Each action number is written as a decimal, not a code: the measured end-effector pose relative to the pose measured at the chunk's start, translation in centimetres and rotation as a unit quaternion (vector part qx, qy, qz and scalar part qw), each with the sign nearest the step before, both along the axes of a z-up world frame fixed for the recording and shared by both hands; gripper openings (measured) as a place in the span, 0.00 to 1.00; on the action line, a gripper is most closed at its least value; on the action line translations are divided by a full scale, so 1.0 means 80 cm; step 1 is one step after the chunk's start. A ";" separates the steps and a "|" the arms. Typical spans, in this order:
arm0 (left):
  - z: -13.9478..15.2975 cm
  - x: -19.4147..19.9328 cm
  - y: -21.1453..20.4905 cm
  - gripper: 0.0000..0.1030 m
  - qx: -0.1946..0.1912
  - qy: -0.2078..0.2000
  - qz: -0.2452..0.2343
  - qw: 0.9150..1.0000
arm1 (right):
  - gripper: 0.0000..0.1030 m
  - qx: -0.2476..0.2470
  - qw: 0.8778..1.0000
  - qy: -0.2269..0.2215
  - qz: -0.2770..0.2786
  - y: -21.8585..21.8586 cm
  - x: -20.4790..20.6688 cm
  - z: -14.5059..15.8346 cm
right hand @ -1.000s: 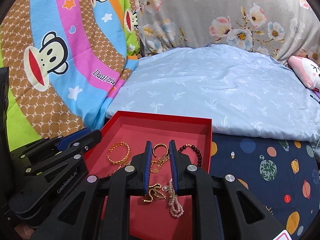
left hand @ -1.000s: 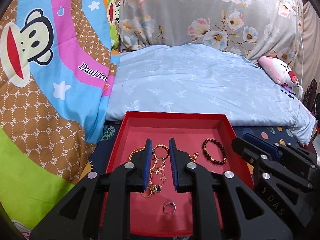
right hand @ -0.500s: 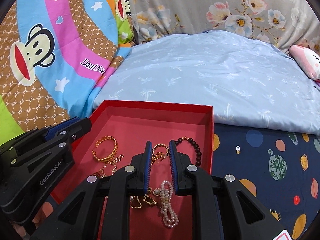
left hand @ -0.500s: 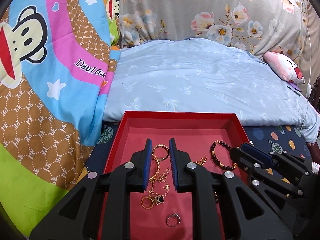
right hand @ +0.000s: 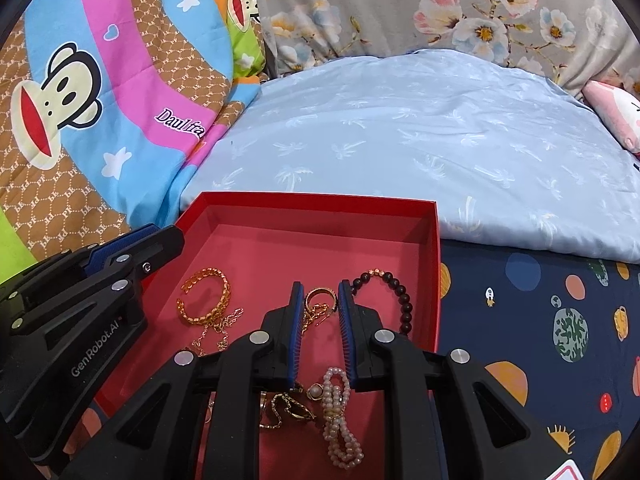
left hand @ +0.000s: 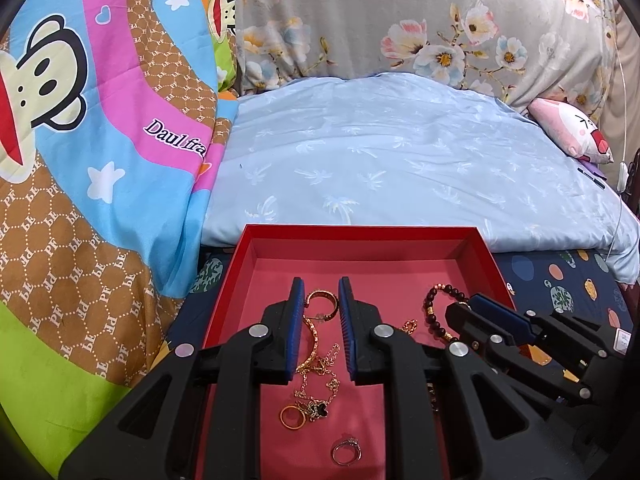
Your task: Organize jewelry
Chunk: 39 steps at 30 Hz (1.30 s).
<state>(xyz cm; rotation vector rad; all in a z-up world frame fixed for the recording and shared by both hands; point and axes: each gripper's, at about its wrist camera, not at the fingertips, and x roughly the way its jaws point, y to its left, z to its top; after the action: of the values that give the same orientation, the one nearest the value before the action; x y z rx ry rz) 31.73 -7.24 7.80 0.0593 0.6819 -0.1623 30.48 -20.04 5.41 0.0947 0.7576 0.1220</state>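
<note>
In the left wrist view, the left gripper (left hand: 319, 320) points forward and down over the red tray (left hand: 362, 232), which lies on the bed at the near edge of a pale blue quilt (left hand: 400, 160). Its two blue fingers (left hand: 297, 328) stand a little apart with a clear gap between them, and they pinch nothing. Through the gap we see a gold hoop (left hand: 321, 305), a gold bangle (left hand: 311, 340) and a thin gold chain (left hand: 320, 380) on the tray floor. Nearer lie a gold ring (left hand: 292, 417) and a silver ring (left hand: 346, 449). The right gripper (left hand: 476, 312) comes in from the right, low over the tray, next to a dark bead bracelet (left hand: 440, 312).

In the right wrist view, the right gripper (right hand: 319, 320) also tilts down over the tray (right hand: 308, 199), toward its right part. Its fingers (right hand: 295, 328) are parted by a narrow gap and hold nothing. The gold hoop (right hand: 320, 298) lies beyond the tips, the bead bracelet (right hand: 394, 292) just to the right, and a pearl strand (right hand: 340, 416) lies near, under the gap. The gold bangle (right hand: 206, 296) rests in the left part of the tray. The left gripper (right hand: 160, 240) reaches in from the left over the tray's left wall. Whether its fingers are apart I cannot tell from this side.
</note>
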 end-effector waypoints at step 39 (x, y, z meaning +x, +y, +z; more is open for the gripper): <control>0.010 -0.050 0.003 0.55 0.027 -0.015 0.024 0.999 | 0.59 -0.022 0.999 -0.007 -0.031 -0.004 -0.067 0.016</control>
<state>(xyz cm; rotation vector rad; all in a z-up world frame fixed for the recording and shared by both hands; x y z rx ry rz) 27.71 -7.01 8.63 0.0966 0.6581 -0.0967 25.13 -20.34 6.68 0.0755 0.7431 0.0459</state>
